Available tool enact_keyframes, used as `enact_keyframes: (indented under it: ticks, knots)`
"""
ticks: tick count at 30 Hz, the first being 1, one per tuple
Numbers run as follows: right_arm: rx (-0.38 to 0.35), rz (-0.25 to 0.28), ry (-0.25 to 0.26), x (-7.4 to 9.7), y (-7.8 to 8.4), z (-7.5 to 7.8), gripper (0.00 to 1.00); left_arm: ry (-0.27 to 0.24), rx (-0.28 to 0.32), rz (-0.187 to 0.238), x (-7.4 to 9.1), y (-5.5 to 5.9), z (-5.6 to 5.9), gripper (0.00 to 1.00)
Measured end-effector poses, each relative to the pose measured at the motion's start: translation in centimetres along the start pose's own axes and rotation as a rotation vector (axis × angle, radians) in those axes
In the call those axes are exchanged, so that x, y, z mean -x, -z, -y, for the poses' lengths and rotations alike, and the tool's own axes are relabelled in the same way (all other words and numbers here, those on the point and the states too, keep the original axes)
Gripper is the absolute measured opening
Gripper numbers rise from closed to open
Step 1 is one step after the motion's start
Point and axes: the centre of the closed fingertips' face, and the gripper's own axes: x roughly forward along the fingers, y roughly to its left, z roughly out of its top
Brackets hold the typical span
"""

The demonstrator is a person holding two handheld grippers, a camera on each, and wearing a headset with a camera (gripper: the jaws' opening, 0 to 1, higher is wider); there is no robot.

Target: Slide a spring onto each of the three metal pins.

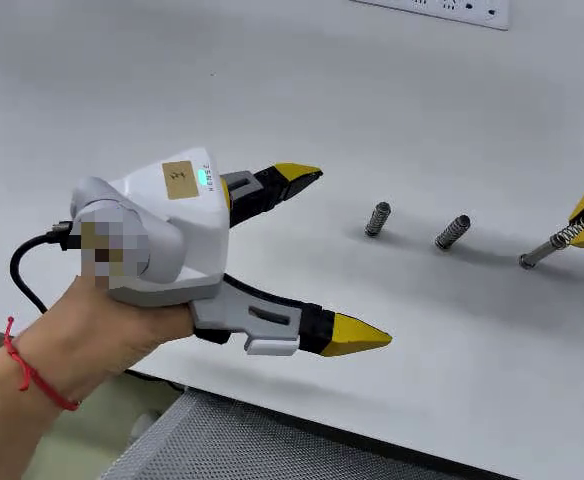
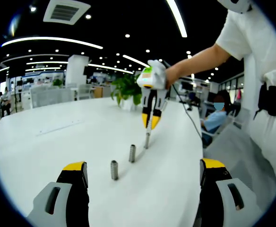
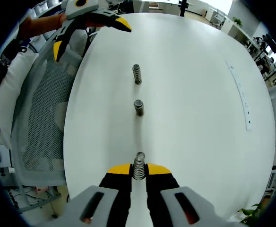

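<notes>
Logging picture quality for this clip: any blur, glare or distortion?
Head view: sharp, evenly lit, faint shadow beside the middle spring. Left gripper view: fisheye bends the table edge, ceiling lights blown out. Right gripper view: table bulges, held spring crisp.

No legible text or numbers

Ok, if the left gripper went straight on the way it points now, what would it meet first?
Most likely the nearest spring-fitted pin, standing ahead of the open left gripper, slightly left of centre between its jaws. Depth is unclear, so that is a guess.
</notes>
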Motion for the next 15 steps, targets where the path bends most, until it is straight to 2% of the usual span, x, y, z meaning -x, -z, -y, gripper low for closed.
enact_keyframes:
  ticks: [15]
  knots:
    - [0.001,0.004,0.006,-1.7,0.4,0.1,0.12,0.002,0.004,0.0,0.0,0.1,0.0,1.0]
